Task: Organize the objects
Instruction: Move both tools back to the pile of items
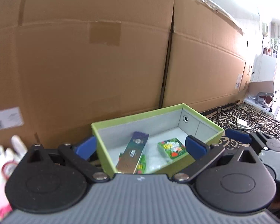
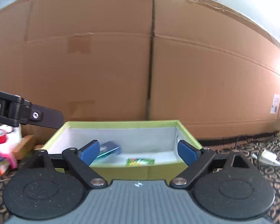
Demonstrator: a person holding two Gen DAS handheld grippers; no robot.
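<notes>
A green open box (image 1: 136, 118) with a grey lining stands against the cardboard wall; it also shows in the right wrist view (image 2: 166, 169). Inside lie a long dark purple-and-brown carton (image 1: 133, 154) and a small green packet (image 1: 172, 148). The right wrist view shows a blue-dark carton (image 2: 110, 148) and the green packet (image 2: 140, 162) in the box. My left gripper (image 1: 141, 147) is open and empty, above the box's near side. My right gripper (image 2: 139, 152) is open and empty in front of the box. The right gripper's body also shows in the left wrist view (image 1: 270, 147).
Tall cardboard boxes (image 1: 102, 56) form a wall behind. A patterned cloth (image 1: 252, 119) carries cables and a white adapter (image 2: 267, 157). At the left lie white and pink items with a red tape roll (image 2: 0, 136). The left gripper's finger (image 2: 44, 118) reaches in at the left.
</notes>
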